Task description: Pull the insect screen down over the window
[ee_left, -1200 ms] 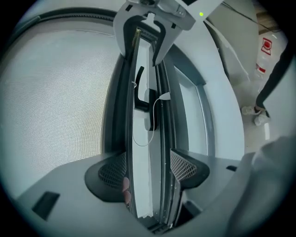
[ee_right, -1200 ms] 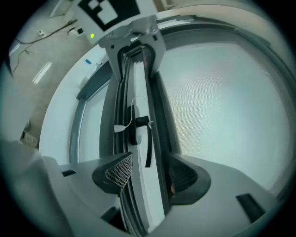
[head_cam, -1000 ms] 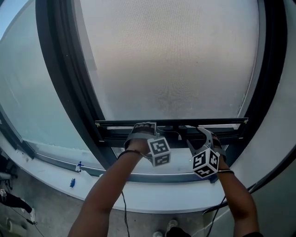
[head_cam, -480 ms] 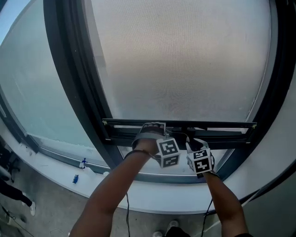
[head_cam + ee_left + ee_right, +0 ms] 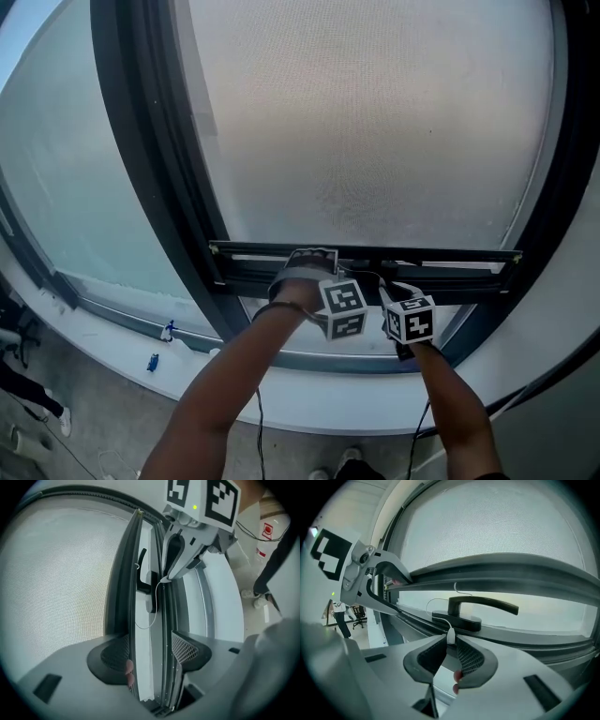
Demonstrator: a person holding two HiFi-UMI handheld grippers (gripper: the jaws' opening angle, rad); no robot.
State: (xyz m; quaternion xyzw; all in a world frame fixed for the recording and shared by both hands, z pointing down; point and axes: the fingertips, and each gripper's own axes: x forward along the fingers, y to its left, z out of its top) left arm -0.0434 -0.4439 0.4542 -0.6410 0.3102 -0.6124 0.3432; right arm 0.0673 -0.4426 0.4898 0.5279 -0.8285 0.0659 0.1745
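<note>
Screen bar (image 5: 122, 592) between left jaws

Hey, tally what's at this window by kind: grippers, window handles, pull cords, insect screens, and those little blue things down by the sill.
Grippers: 2 (left gripper on the bottom bar; right gripper, jaws just closing, pull cord pinched between them)
Window handles: 1
Pull cords: 1
Insect screens: 1
Small blue things by the sill: 2
Total: 7
</note>
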